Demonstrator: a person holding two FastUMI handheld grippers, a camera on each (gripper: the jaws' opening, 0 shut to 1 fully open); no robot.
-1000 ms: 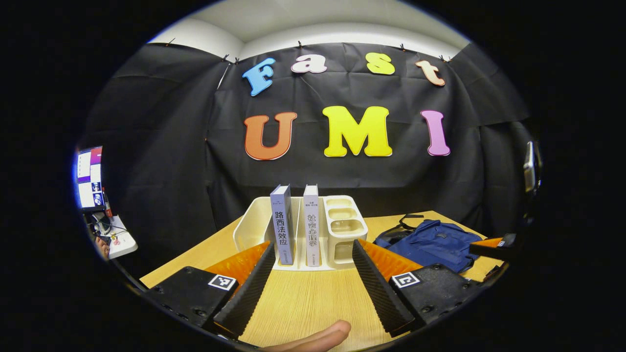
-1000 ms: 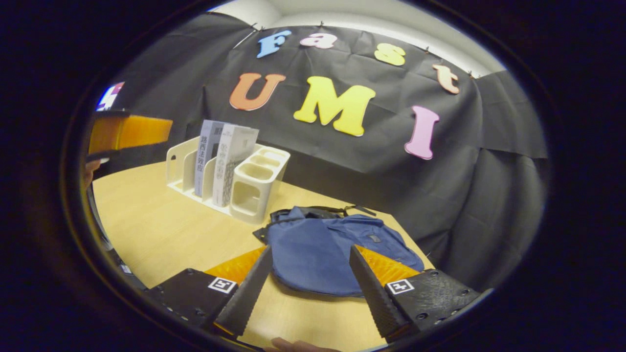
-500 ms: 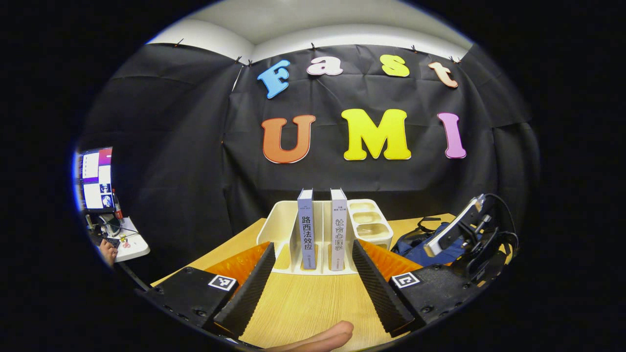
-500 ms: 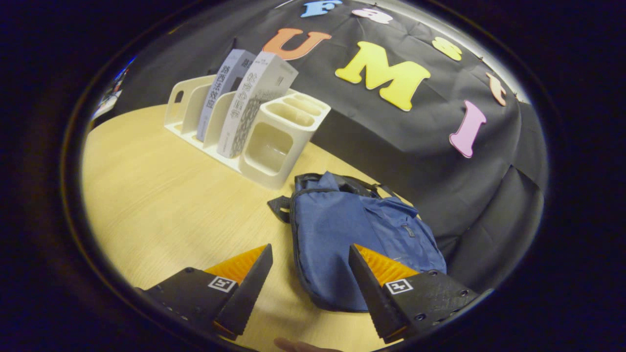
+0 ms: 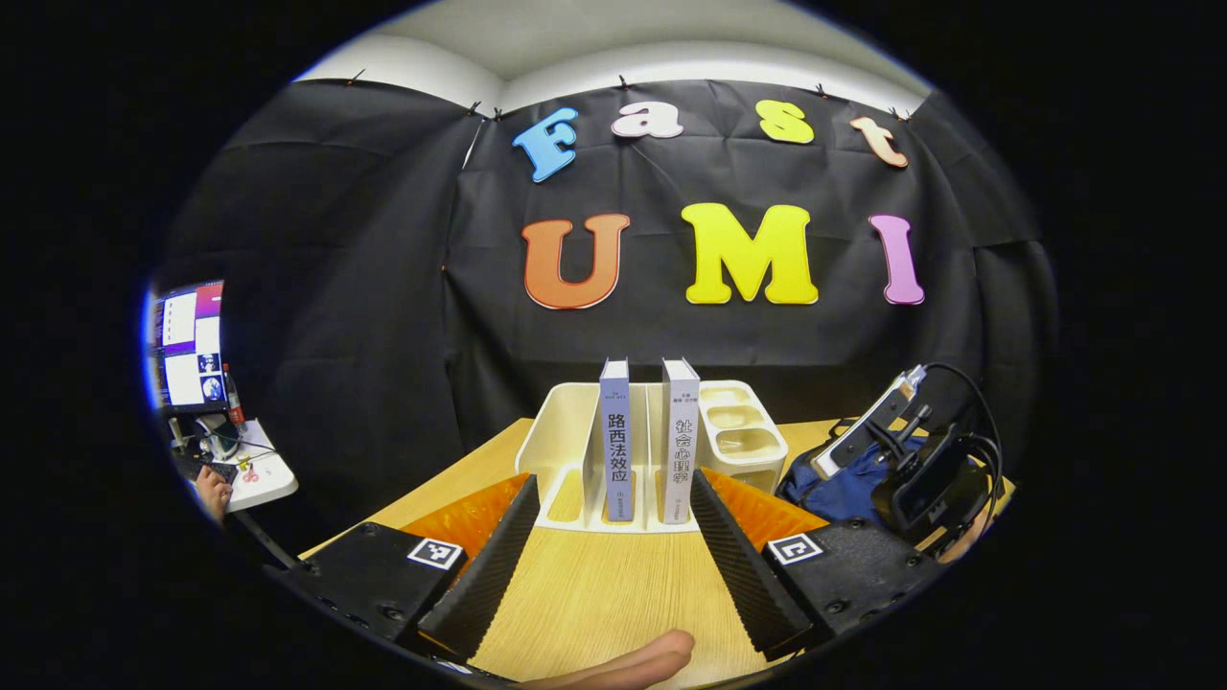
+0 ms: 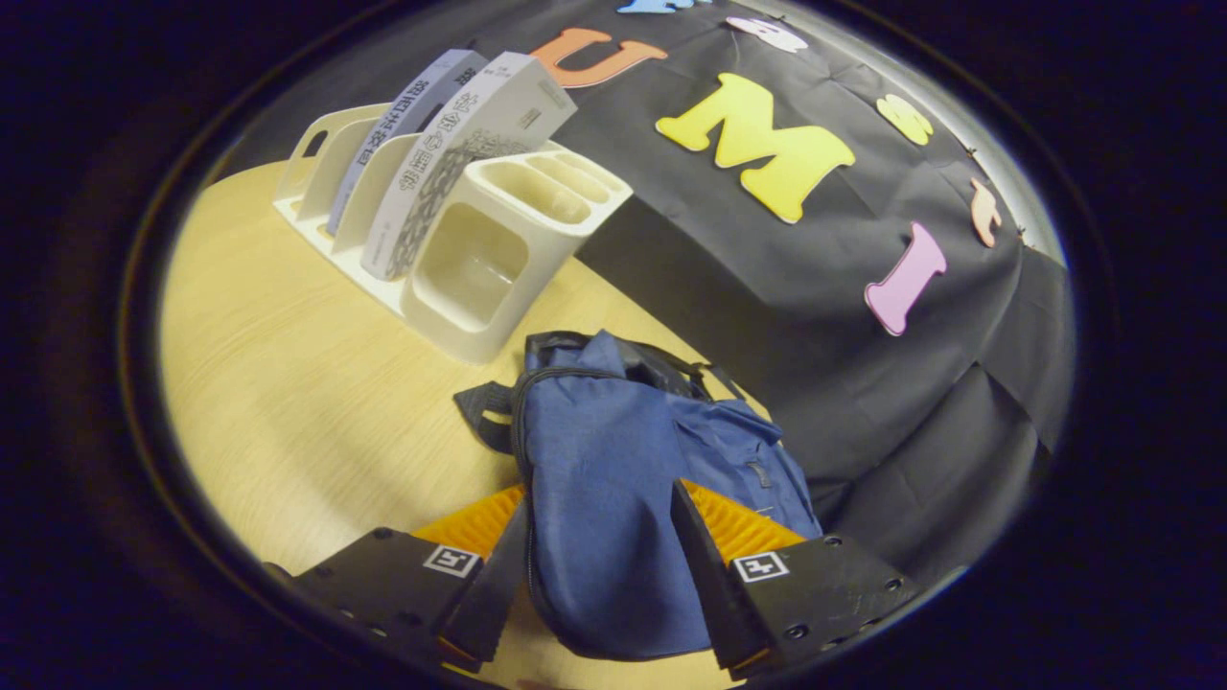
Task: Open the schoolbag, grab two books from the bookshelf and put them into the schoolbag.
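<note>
**Right gripper over the blue schoolbag, left gripper facing the books**

The soft blue fabric schoolbag (image 6: 613, 498) lies flat and zipped shut on the light wooden table (image 6: 288, 383), near the table's far edge by the black cloth wall, just beside the pen-cup end of the cream plastic bookshelf (image 6: 470, 259). The right gripper (image 6: 599, 556) is spread wide with its two black ribbed fingers on either side of the bag's near end; whether they touch the cloth I cannot tell, and they grip nothing.

In the bookshelf, two grey-spined books stand upright in neighbouring slots: the bluish-grey book (image 5: 614, 441) on the left, the paler grey book (image 5: 680, 441) beside it. The left gripper (image 5: 609, 546) is wide open and empty above the table's near edge, pointed at the two books and well short of them. A fingertip (image 5: 633, 661) shows beneath it.
</note>
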